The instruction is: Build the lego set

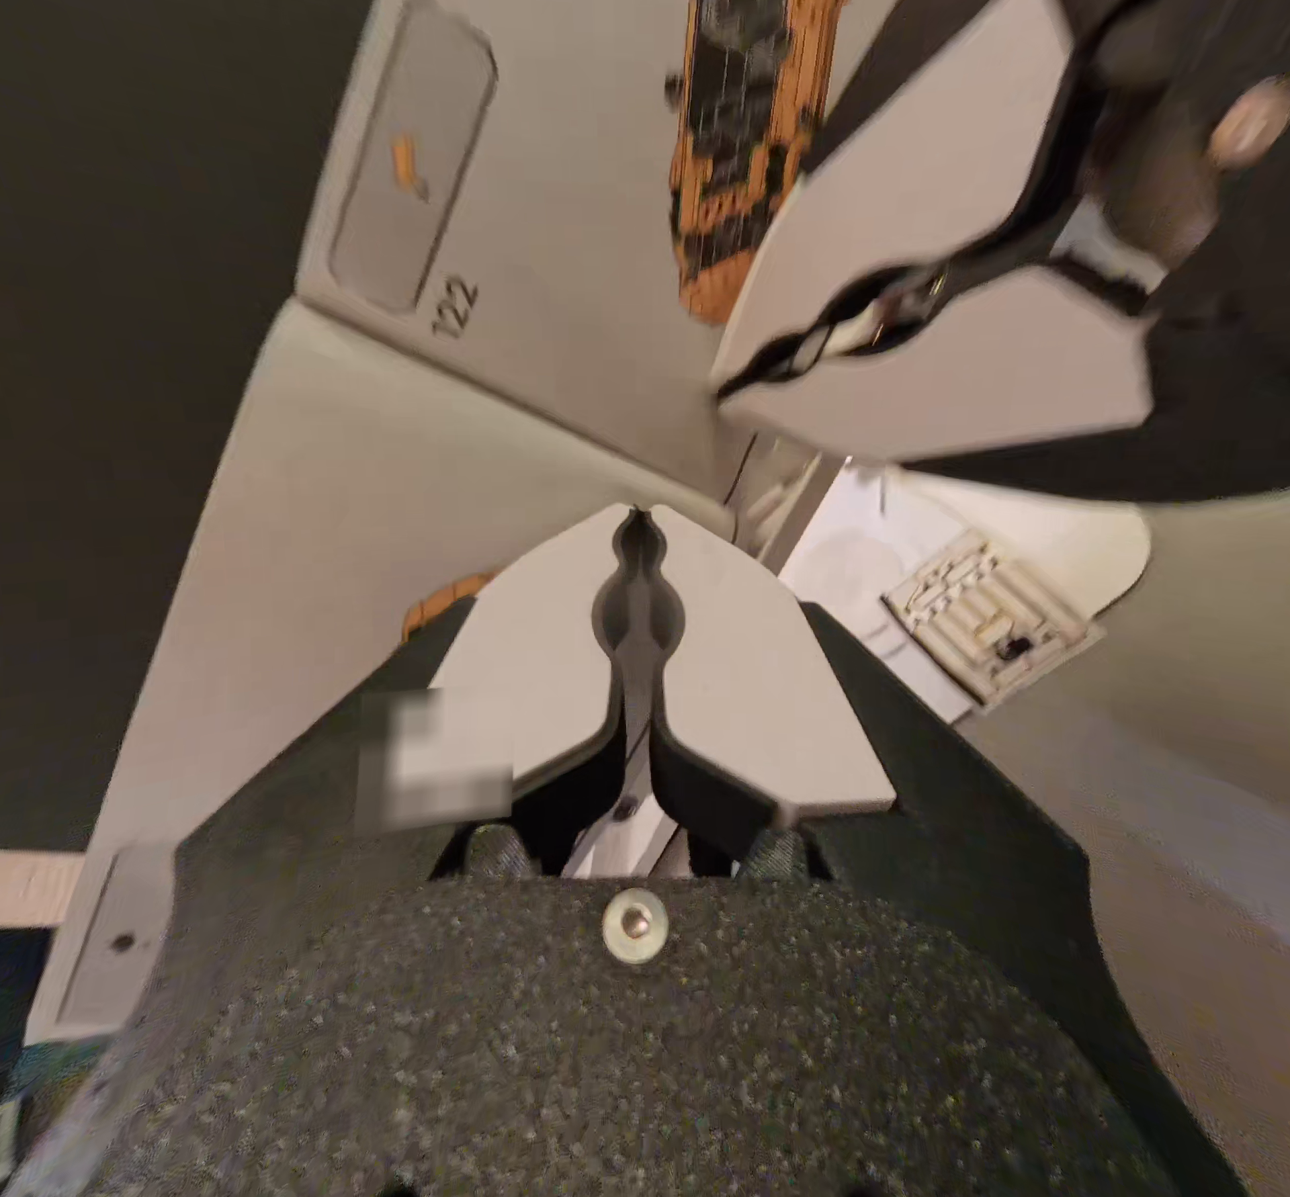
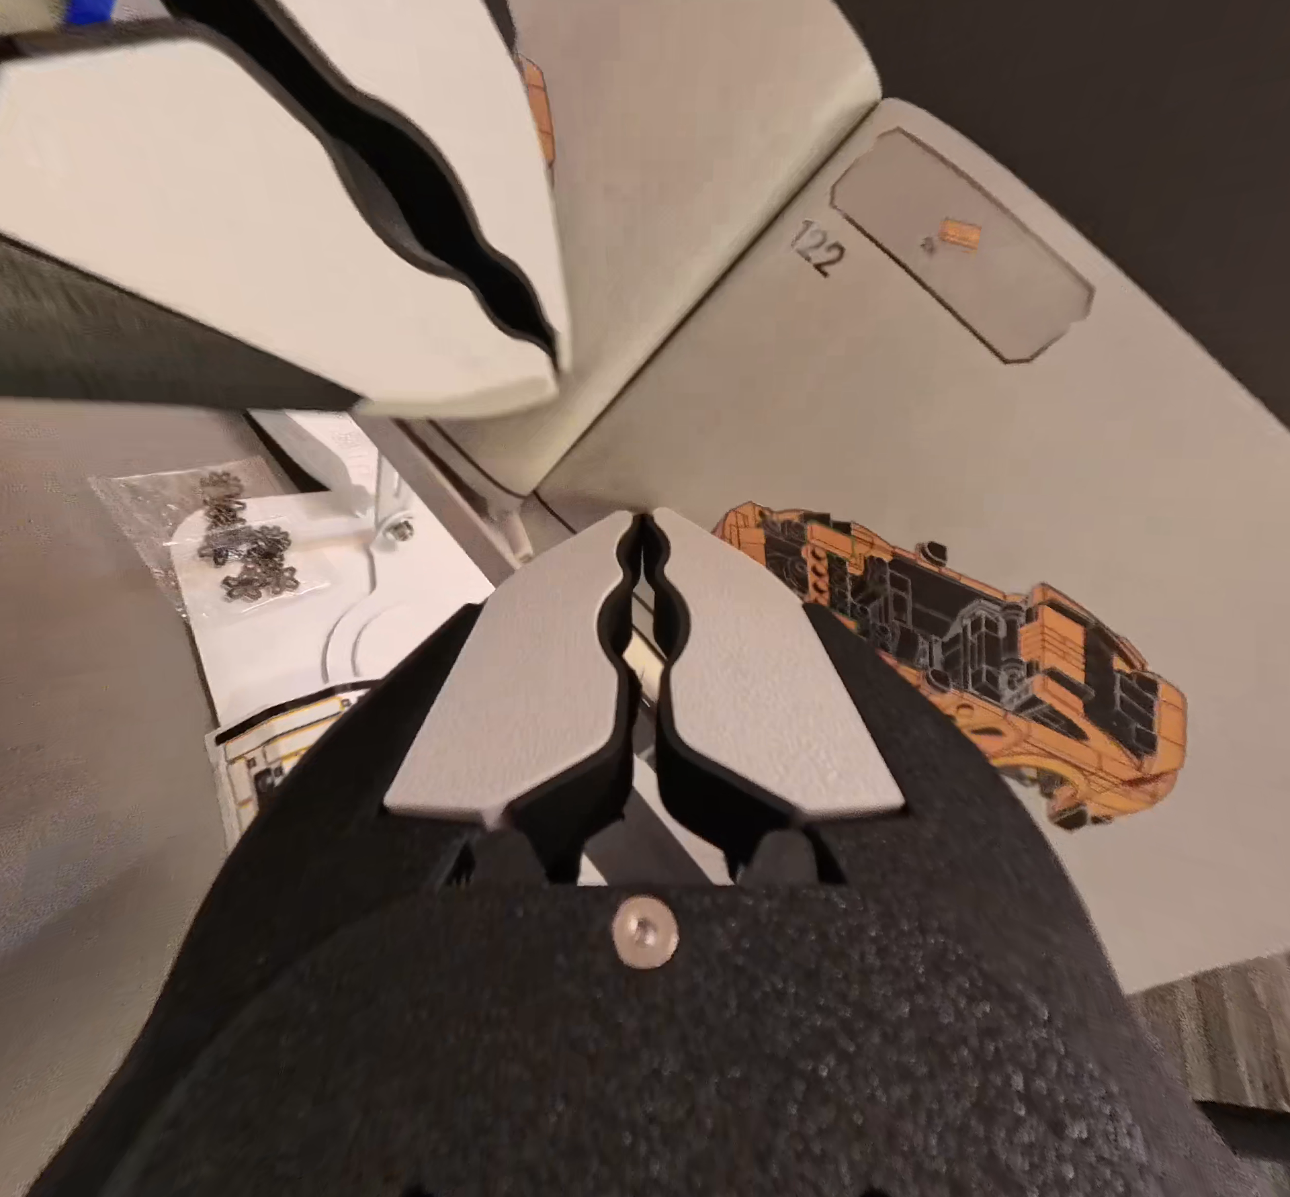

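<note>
An open instruction booklet [image 2: 803, 479] shows a drawn orange and black car [image 2: 977, 661] on its right page; it also shows in the left wrist view [image 1: 544, 200]. My left gripper [image 1: 639, 513] is shut, its tips pinched on the lower edge of the left page [image 1: 391, 500] near the spine. It also shows in the right wrist view [image 2: 551, 354]. My right gripper [image 2: 642, 518] is shut, its tips at the lower edge of the car page. It also shows in the left wrist view [image 1: 722, 389].
A clear bag of small black parts [image 2: 244, 549] lies on white paper at the left. A sticker sheet [image 1: 991, 626] lies beside it on the pale table [image 1: 1117, 814]. A white stand with a bolt [image 2: 391, 521] sits below the booklet.
</note>
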Tool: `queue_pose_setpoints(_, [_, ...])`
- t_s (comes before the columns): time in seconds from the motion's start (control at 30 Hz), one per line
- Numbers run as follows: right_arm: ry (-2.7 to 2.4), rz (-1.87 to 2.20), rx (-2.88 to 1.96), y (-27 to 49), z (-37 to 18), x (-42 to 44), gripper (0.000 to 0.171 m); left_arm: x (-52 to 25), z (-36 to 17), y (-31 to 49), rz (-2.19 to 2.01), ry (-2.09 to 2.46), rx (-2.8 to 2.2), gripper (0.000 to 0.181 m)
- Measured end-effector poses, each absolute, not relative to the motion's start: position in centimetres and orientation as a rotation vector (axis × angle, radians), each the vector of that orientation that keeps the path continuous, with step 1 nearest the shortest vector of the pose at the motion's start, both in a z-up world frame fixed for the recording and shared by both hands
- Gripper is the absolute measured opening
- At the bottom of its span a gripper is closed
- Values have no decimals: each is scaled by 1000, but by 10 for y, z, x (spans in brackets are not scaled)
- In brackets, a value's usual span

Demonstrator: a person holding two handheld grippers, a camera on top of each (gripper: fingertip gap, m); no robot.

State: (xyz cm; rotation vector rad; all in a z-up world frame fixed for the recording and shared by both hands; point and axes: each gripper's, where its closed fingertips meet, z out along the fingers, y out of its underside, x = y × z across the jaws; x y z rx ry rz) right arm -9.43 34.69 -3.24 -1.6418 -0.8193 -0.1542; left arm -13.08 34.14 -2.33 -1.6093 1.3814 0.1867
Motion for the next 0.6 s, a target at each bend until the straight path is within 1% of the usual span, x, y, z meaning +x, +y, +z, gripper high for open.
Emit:
queue_pose_setpoints(0.1, [-815, -199, -1648, 347, -32, -88, 0, -158, -30, 352, 296, 1389, -1633, 0])
queue_pose_setpoints(0.27, [-808, -238, -1692, 345, -31, -89, 0, -165, -35, 356, 244, 1361, -1630, 0])
queue_pose_setpoints(0.4, [-873, -156, -1574, 336, -7, -123, 0, -163, -34, 360, 275, 1343, -1589, 0])
queue_pose_setpoints(0.47, [-891, -142, -1623, 344, -14, -129, 0, -165, -35, 362, 273, 1330, -1589, 0])
queue_pose_setpoints(0.6, [-839, 31, -1733, 352, -28, -119, 0, -170, -39, 362, 187, 1304, -1597, 0])
